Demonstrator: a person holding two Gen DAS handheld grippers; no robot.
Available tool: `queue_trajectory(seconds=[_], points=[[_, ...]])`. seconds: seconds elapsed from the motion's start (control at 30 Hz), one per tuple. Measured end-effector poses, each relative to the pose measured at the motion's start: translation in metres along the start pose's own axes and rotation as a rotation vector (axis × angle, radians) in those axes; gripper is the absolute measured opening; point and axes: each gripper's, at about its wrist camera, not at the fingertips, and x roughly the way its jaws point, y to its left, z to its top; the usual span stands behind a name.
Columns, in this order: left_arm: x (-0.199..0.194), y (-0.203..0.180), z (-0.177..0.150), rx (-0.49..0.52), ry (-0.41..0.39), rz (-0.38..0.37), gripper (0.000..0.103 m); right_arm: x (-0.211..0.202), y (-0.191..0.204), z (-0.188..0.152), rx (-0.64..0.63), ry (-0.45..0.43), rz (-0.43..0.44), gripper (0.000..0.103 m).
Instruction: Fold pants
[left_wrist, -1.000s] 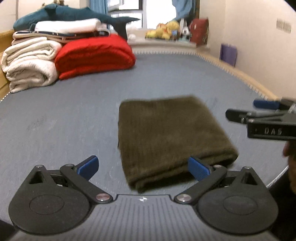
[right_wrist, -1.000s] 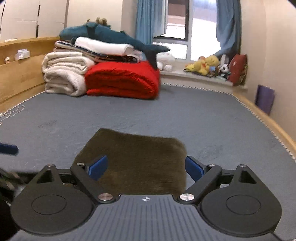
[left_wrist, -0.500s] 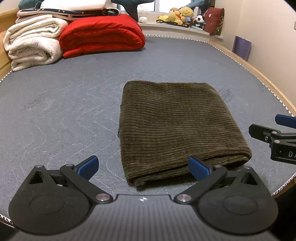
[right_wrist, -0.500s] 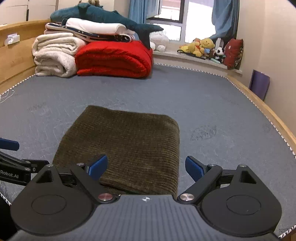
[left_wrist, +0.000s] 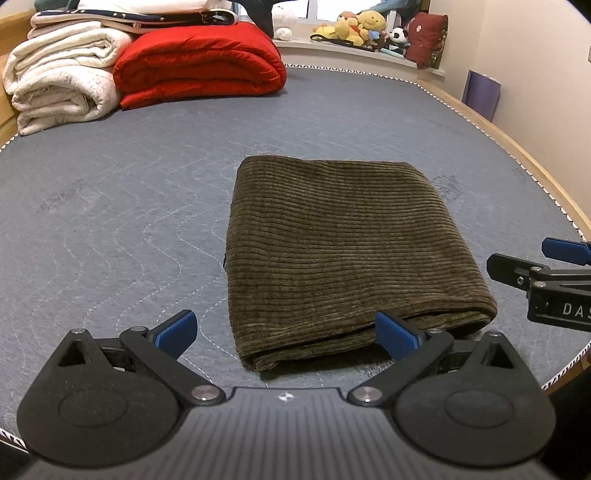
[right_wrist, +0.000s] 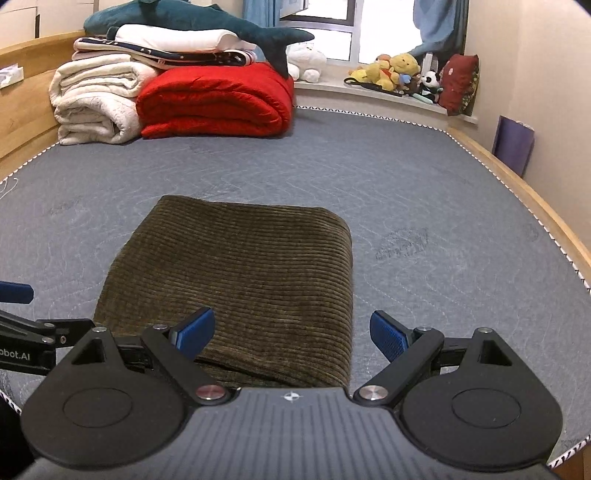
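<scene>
The olive-brown corduroy pants (left_wrist: 340, 251) lie folded into a compact rectangle on the grey quilted mattress (left_wrist: 110, 206); they also show in the right wrist view (right_wrist: 243, 280). My left gripper (left_wrist: 284, 332) is open and empty, just before the fold's near edge. My right gripper (right_wrist: 291, 334) is open and empty, over the fold's near right corner. The right gripper also shows at the right edge of the left wrist view (left_wrist: 546, 273). The left gripper shows at the left edge of the right wrist view (right_wrist: 22, 328).
A rolled red duvet (left_wrist: 199, 70), a rolled white blanket (left_wrist: 62, 92) and stacked bedding with a plush shark (right_wrist: 199, 22) sit at the mattress's far end. Plush toys (right_wrist: 395, 74) line the windowsill. A wooden bed frame (right_wrist: 517, 192) runs along the right.
Both grippers have tilted downward and steadied, so the folded pants sit sharper and closer in view. The pants have not moved. Both jaws stay open.
</scene>
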Motion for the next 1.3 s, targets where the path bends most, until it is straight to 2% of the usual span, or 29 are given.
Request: queue_trajectory(seconds=[1.3], points=[[0.001,0.005,0.001,-0.025,0.007,-0.029,0.103,0.005,0.015,0.003,-0.048,0.002,0.020,0.092]])
